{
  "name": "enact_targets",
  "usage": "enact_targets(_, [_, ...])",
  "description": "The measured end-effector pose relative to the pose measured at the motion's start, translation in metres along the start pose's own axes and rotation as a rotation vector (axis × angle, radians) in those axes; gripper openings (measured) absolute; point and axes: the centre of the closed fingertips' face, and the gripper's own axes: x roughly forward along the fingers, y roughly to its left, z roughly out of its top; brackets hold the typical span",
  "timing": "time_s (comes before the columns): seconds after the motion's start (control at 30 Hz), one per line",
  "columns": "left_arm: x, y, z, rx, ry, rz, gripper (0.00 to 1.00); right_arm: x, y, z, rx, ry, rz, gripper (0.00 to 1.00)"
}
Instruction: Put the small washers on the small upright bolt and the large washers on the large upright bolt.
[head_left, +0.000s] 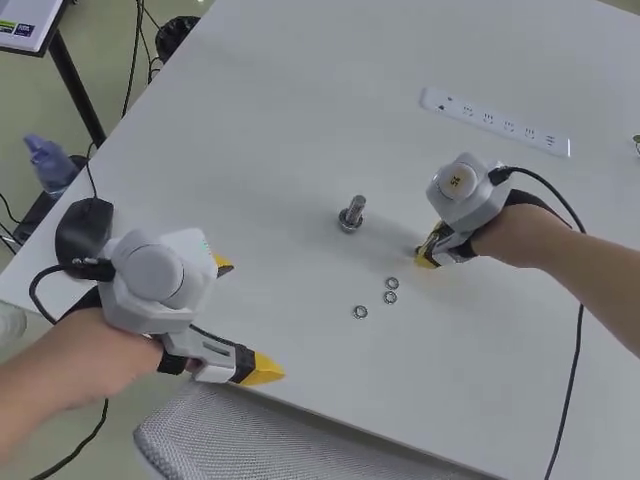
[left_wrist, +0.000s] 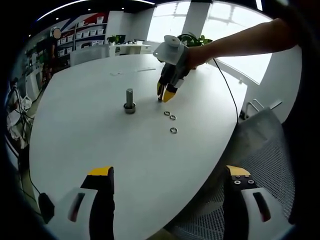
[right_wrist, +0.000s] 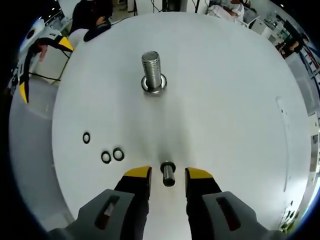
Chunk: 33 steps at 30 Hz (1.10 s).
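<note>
Though the small bolt (right_wrist: 168, 175) stands upright between the right gripper's (head_left: 430, 253) jaws, they sit spread either side and grip nothing; likely squaring up on it. Three washers (right_wrist: 118, 154), thin dark rings, lie flat nearby, none threaded yet. Large bolt (right_wrist: 151, 72): bright threaded steel, upright on its head, farther out. Table (head_left: 300, 110) matte white. Left gripper (left_wrist: 169, 172) is wide apart and empty at the near edge, probably on standby.

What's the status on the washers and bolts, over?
Left gripper open, empty, at the table edge. Right gripper open, jaws straddling the small bolt. Three washers loose on the table, large bolt upright nearby. Nothing in the way.
</note>
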Motion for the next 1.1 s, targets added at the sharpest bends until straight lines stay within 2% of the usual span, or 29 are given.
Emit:
enact_targets(0.2, [-0.001,-0.003,0.004,0.01,0.002,-0.002,0.9,-0.005,0.002,-0.001,-0.007,0.004,0.004,0.28])
enact_targets(0.37, [-0.004,-0.004,0.01,0.03,-0.002,-0.001,0.91,-0.01,-0.005,0.0,-0.009,-0.003,0.0,0.28])
enact_targets(0.47, [-0.007,-0.005,0.015,0.034,-0.012,0.001,0.91,-0.018,-0.007,0.002,-0.014,-0.009,-0.011,0.28])
enact_targets(0.83, [-0.009,-0.008,0.02,0.059,-0.007,0.0,0.9,-0.044,0.0,0.009,-0.022,-0.027,-0.021,0.28])
enact_targets(1.1, [-0.011,-0.01,0.023,0.077,-0.004,0.001,0.9,-0.05,0.008,0.01,-0.025,-0.031,-0.015,0.28])
